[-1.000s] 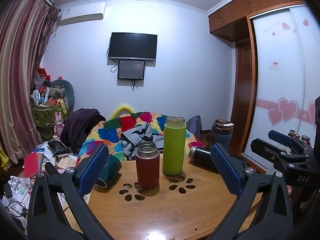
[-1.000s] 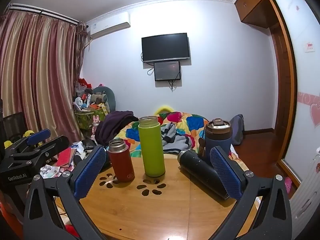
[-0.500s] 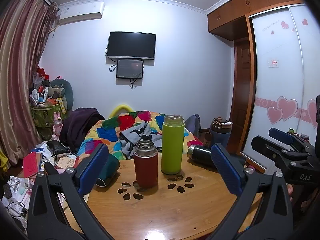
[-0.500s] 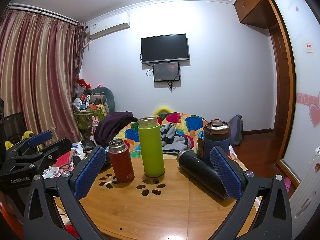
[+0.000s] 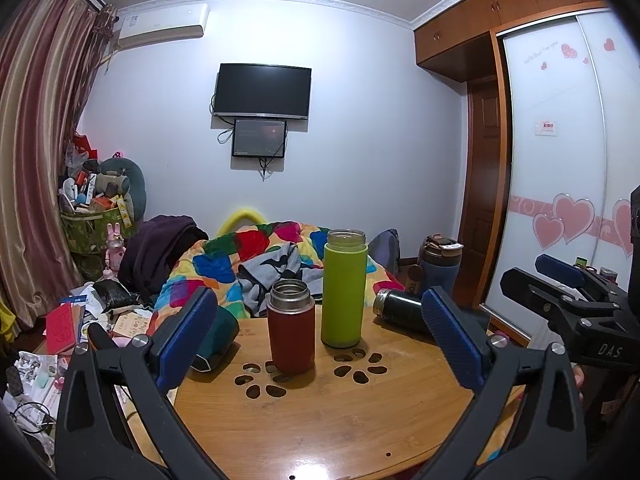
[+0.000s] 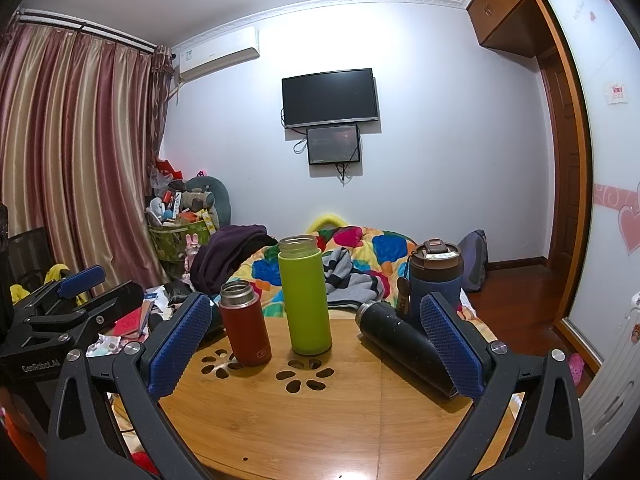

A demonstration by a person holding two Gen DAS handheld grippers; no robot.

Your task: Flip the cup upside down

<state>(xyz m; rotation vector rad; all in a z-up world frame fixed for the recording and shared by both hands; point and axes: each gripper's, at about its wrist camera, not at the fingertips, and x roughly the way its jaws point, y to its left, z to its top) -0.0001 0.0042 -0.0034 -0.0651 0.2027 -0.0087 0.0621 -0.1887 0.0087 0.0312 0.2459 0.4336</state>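
Left wrist view is showing the round wooden table (image 5: pixel 320 420) taking up the lower half of the scene, with the bed and its patchwork quilt (image 5: pixel 256 256) lying just behind it, so every vessel is sitting within easy reach of both tools. Standing upright near the middle are the green cup (image 5: pixel 345 288) and, just beside it and nearer the camera, the shorter red cup (image 5: pixel 291 328); both are showing open mouths with no lids, which is probably why they are set out as the ones to be turned over, though which of the two is meant I cannot tell. A black flask (image 6: pixel 400 344) is lying on its side toward the right of the table, and a dark blue lidded mug (image 6: pixel 436 280) is standing behind it, partly hidden; a teal object (image 5: pixel 216 336) is lying at the left edge behind one finger. The left gripper (image 5: pixel 320 332) is hovering level and low over the near edge, its jaws spread wide and framing both upright cups without touching either. The right gripper (image 6: pixel 318 344) is hanging in a matching pose, pointing forward along the tabletop, jaws likewise wide apart and holding nothing, with the green cup roughly centred between them and the black flask lying close by its right finger. Nothing is turned over yet, so I judge the task as barely begun.
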